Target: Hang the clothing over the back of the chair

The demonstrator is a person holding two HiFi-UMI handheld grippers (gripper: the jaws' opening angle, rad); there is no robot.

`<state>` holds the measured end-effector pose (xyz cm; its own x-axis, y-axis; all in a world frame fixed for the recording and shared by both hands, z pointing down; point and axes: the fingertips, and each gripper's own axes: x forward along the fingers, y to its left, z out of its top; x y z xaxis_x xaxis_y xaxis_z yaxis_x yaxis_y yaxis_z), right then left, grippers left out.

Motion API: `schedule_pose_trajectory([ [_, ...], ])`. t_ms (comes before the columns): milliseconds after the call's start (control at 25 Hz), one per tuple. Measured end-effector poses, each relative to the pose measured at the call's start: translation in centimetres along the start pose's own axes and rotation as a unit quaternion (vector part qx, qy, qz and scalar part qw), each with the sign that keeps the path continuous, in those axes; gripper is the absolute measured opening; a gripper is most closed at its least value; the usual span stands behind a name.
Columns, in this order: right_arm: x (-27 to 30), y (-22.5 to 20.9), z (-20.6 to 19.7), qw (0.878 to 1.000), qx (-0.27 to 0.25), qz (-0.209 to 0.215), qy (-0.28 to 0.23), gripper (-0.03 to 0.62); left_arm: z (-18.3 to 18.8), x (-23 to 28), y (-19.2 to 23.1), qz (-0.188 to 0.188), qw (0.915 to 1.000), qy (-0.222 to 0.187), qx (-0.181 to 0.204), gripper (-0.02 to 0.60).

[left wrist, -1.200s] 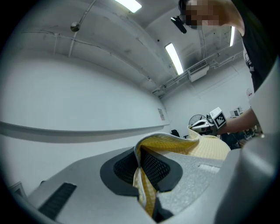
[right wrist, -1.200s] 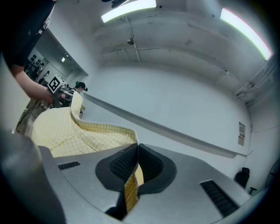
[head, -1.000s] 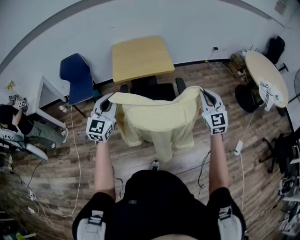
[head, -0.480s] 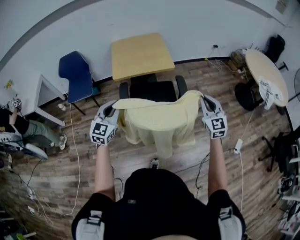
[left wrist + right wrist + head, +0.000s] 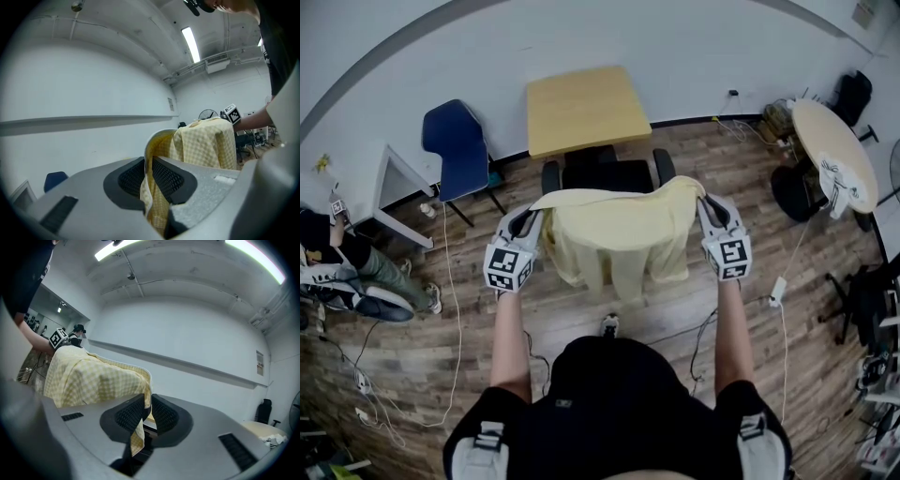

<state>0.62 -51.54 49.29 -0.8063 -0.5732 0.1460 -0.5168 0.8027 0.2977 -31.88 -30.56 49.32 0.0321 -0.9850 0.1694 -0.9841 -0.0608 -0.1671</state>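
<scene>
The shirt [image 5: 619, 225] is pale yellow with a fine check. It is spread wide and held up by its two upper corners, with the top edge nearly level. Body and sleeves hang loose over the near side of the chair [image 5: 609, 176], which is black, upright and has armrests. Whether the cloth touches the chair is unclear.

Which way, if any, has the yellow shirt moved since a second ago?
Yes. The yellow shirt has dropped lower, its hem drawn in closer to the black chair.

Black chair [image 5: 609, 175] just ahead, table [image 5: 586, 108] close behind it, open floor [image 5: 741, 169] either side
</scene>
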Motion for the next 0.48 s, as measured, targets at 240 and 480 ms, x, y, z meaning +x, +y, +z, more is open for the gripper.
schedule_pose_trajectory([
  [240,-1.3,1.7,-1.7,1.0,0.001,0.013,0.021,0.069,-0.2,-1.7,-1.1,0.003,1.0,-0.003,-0.008,0.049],
  [480,-3.2,3.0,-2.8,0.999,0.018,0.023,0.025,0.067,-0.3,-3.1,-2.8,0.002,0.9999,-0.003,-0.01,0.049],
])
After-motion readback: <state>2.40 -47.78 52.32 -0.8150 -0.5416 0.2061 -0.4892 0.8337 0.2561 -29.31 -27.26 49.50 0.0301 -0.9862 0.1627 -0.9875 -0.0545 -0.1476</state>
